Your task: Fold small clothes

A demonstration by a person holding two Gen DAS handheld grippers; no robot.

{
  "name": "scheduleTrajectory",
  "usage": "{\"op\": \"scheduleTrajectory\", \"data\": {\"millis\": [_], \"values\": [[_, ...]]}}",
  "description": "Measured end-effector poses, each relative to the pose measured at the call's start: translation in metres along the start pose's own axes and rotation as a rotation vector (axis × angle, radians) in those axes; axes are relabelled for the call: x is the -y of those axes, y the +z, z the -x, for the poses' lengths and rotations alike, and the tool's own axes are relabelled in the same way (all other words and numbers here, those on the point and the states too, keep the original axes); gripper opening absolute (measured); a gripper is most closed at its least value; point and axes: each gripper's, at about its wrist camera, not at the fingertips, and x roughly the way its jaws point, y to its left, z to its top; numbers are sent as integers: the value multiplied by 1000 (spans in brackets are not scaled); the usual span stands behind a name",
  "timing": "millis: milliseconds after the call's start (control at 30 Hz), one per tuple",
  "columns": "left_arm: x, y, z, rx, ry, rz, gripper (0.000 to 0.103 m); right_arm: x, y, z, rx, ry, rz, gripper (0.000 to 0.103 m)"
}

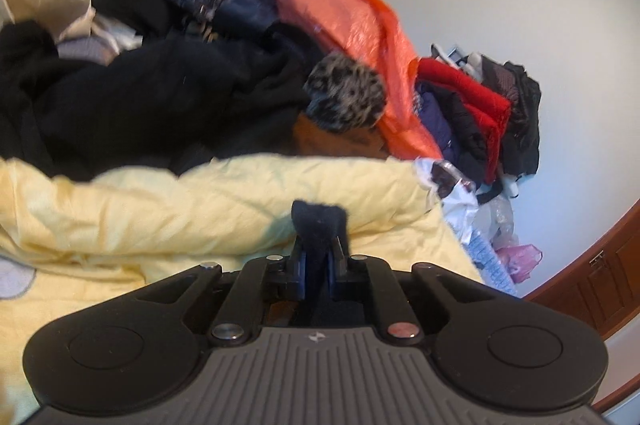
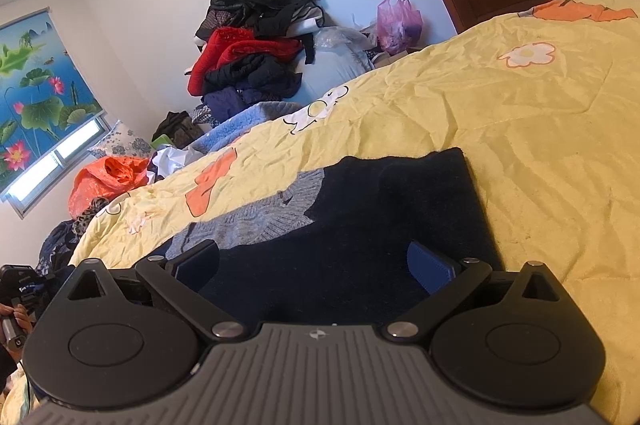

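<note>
On a yellow quilted bed (image 2: pixel 520 129) | clothes pile (image 2: pixel 256 45) against white wall | left hand-held gripper (image 1: pixel 320 245) pinching dark garment (image 2: pixel 360 225) | right hand-held gripper (image 2: pixel 316 265) spread

A bed (image 2: pixel 520 129) under a crumpled yellow flower-print quilt carries a dark navy garment (image 2: pixel 360 225) lying flat near its near edge, overlapping a grey knit piece (image 2: pixel 256 221). Dark clothes (image 1: pixel 160 93) heap along its far edge.
</note>
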Motion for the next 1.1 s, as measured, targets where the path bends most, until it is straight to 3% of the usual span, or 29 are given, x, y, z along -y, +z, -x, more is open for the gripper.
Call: {"op": "scheduleTrajectory", "data": {"millis": [233,433,667,833,1000,1100], "values": [[42,0,29,19,-109,-54,7,0,0,0,1,3,-4,101],[109,-35,58,5,-232,-262,7,1,0,1,1,7,-9,101],[174,-117,90,-89,-436,-430,6,1,0,1,2,9,-11,101],[197,-200,106,-202,-563,-461,6,3,1,1,4,19,-23,101],[202,-286,95,-385,-556,-521,6,4,1,1,4,20,-24,101],[198,-316,91,-448,-522,-580,6,3,1,0,0,18,-16,102]]}}
